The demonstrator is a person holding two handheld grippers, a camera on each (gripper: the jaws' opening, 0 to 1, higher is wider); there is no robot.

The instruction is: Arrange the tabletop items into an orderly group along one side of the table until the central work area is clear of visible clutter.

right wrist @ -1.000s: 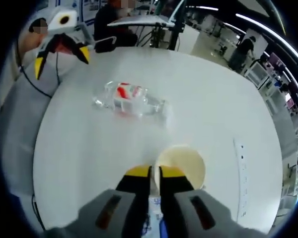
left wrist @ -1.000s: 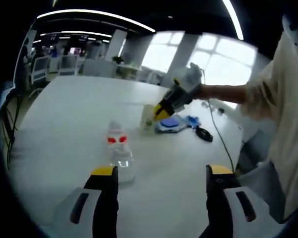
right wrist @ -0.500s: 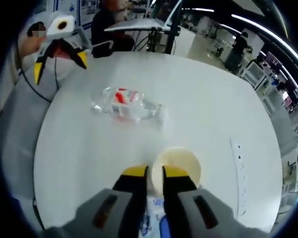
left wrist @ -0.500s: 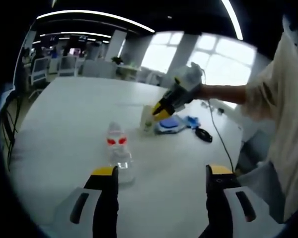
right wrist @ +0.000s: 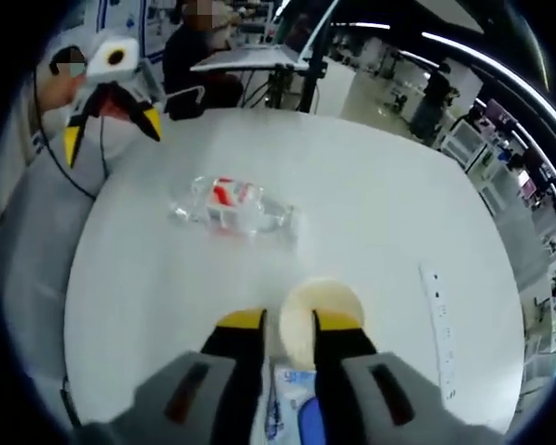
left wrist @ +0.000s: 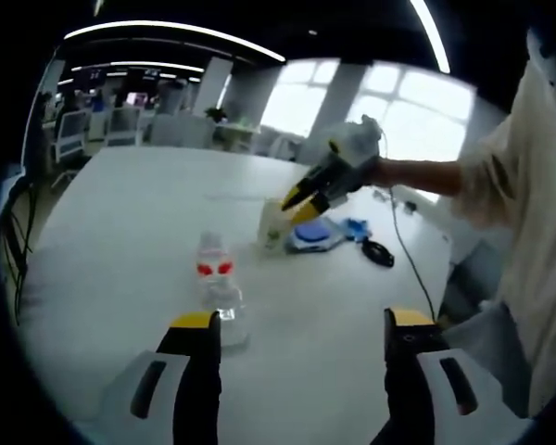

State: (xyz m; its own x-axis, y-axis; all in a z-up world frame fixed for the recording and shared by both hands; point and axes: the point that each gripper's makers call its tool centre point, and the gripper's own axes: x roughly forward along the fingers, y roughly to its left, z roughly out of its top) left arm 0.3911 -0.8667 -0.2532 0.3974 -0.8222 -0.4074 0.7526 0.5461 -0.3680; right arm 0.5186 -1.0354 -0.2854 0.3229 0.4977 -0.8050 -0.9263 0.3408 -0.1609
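A clear water bottle [left wrist: 219, 289] with a red label stands upright on the white table [left wrist: 120, 213], just beyond my left gripper [left wrist: 303, 323]. That gripper is open with nothing between its jaws. Farther off a cream paper cup [left wrist: 271, 222] stands beside my right gripper [left wrist: 297, 206], which a person's hand holds. In the right gripper view, my right gripper [right wrist: 289, 321] is open, its jaws standing either side of the rim of the cup [right wrist: 326, 306]. Beyond it are the bottle [right wrist: 232, 204] and my left gripper [right wrist: 111, 128], open.
A blue and white flat device [left wrist: 315, 234], a blue item [left wrist: 357, 225] and a black object with a cable [left wrist: 381, 252] lie behind the cup. A blue-printed pack [right wrist: 292, 408] sits under my right gripper. A white power strip [right wrist: 440, 320] lies near the table's edge. Office desks and people stand beyond.
My right gripper's jaws, pinched on the cup's rim a second ago, have spread apart. The left gripper and the bottle have kept their places.
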